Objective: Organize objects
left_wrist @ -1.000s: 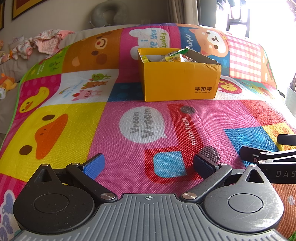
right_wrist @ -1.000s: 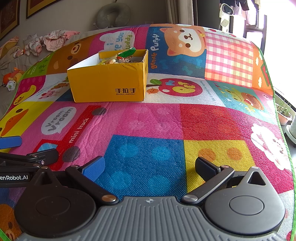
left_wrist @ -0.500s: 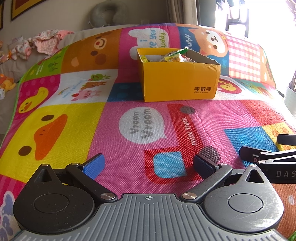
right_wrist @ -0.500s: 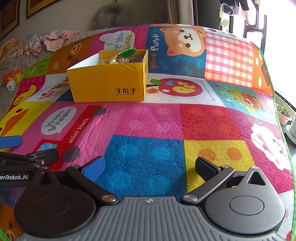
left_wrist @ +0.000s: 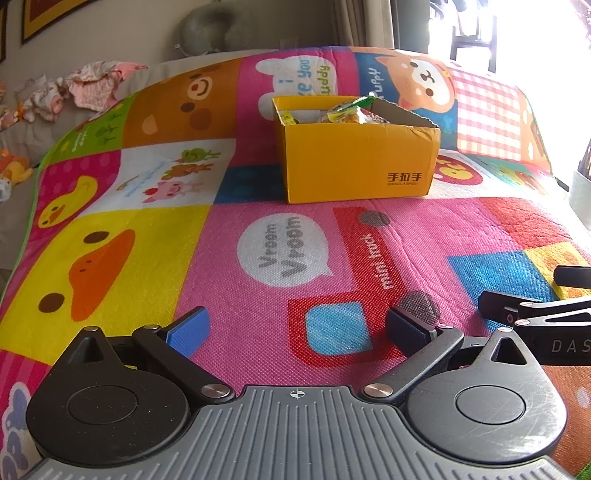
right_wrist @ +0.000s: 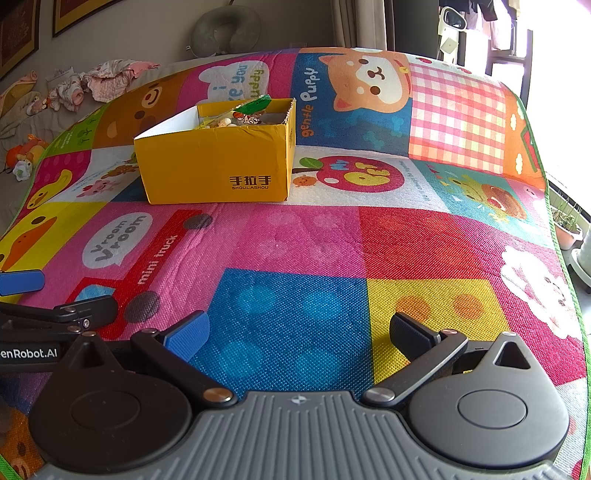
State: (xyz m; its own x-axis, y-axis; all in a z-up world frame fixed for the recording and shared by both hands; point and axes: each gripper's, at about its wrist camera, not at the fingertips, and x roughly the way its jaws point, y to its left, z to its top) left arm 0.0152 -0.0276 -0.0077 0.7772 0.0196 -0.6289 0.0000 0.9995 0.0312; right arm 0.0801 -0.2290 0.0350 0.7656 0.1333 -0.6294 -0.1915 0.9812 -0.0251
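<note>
Two spread, empty tools, left tool (left_wrist: 297,325) and right tool (right_wrist: 299,332), rest on the play mat (right_wrist: 406,240); the packed yellow box (right_wrist: 218,166) suggests a final check for strays.

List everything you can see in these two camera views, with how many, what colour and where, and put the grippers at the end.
cardboard box: one, yellow, open, on the far middle of the mat
packets: several, mixed colours with a green one on top, inside the box; exact count cannot be told
play mat: one, multicoloured cartoon patches, covering the surface
neck pillow: one, grey, against the back wall
clothes: a heap, pink and white, far left beyond the mat
soft toy: one, orange, at the left edge
picture frames: two, dark, on the wall top left
potted plant: one, green, right edge
left gripper: one, black, blue pad, open, empty
right gripper: one, black, blue pad, open, empty
</note>
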